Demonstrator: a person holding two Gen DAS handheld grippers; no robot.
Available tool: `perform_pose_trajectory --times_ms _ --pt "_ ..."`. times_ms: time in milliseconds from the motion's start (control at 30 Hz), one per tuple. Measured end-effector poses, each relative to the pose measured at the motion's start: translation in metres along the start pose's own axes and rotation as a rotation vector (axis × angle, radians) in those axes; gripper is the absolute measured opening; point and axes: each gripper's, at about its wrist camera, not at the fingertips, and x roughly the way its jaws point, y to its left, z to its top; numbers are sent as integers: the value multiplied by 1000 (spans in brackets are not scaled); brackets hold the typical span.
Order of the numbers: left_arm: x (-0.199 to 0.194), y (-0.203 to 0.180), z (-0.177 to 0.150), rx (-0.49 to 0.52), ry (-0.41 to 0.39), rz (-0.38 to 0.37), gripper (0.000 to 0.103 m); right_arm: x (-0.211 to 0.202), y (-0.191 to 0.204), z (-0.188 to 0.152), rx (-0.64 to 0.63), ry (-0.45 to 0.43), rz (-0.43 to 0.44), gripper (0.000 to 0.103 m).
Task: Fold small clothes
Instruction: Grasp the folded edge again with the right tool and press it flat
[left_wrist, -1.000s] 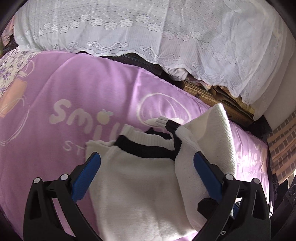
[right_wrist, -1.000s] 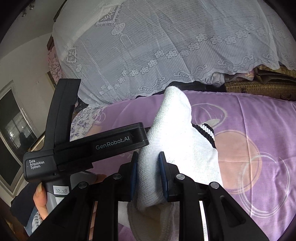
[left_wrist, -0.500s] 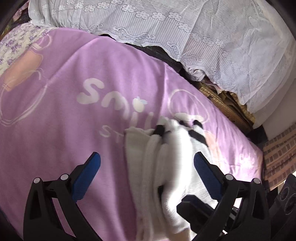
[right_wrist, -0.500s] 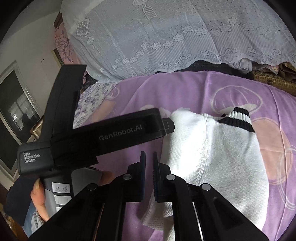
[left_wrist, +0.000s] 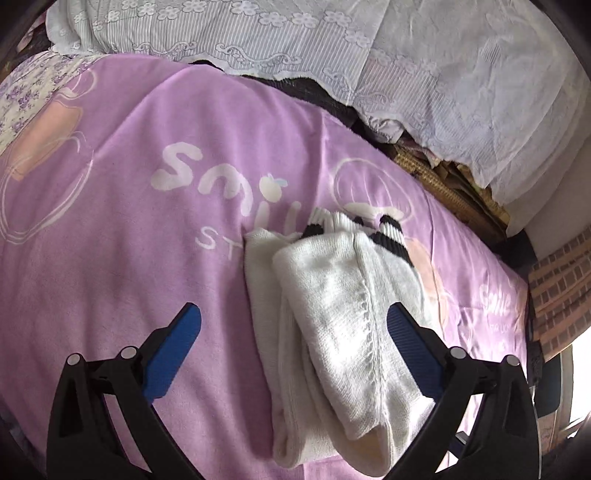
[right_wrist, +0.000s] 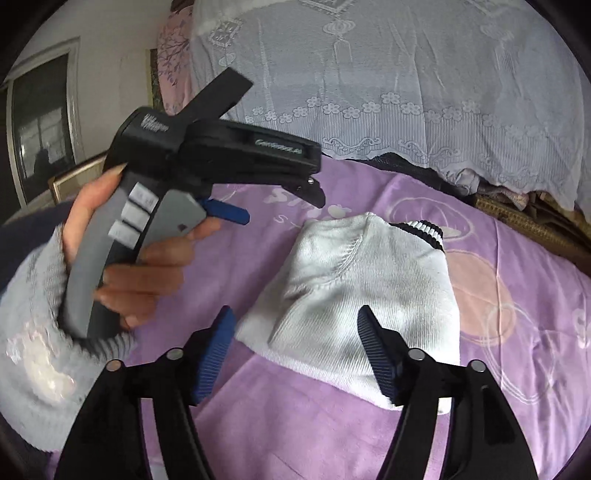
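A small white knit sweater (left_wrist: 332, 325) with black-striped cuffs lies folded into a narrow bundle on the purple blanket (left_wrist: 122, 258). My left gripper (left_wrist: 293, 317) is open and empty, hovering just above the sweater's near end. My right gripper (right_wrist: 295, 319) is open and empty, its fingers either side of the sweater's (right_wrist: 369, 288) near edge, above the purple blanket (right_wrist: 306, 424). The left gripper body, held in a hand (right_wrist: 147, 258), shows at the left of the right wrist view.
A white lace cover (left_wrist: 369, 55) drapes over bedding behind the blanket. A woven mat (left_wrist: 443, 184) lies at the far right edge. A floral cloth (left_wrist: 29, 96) sits at the far left. A framed picture (right_wrist: 70, 177) leans by the wall.
My right gripper let go of the sweater flap and opened wide. The flap now lies folded over the bundle. The left gripper drew back and stays open.
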Motion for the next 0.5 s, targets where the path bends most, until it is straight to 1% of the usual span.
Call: perform_pose_trajectory --times_ms 100,233,267,300,333,367,500 --pt "11 0 -3 -1 50 30 98 5 16 -10 -120 10 -92 76" --pt "22 8 -4 -18 90 46 98 30 28 -13 -269 27 -221 75" --pt "23 11 -4 -25 92 43 98 39 29 -14 -306 36 -258 70" --pt "23 14 -4 -33 92 41 98 47 30 -14 -334 41 -282 45" --pt "23 17 -3 -42 90 38 98 52 29 -12 -343 48 -289 28" --pt "22 20 -2 -51 87 36 98 54 28 -8 -324 51 -286 19" --pt "12 28 2 -78 55 21 98 35 12 28 -114 -37 -197 18"
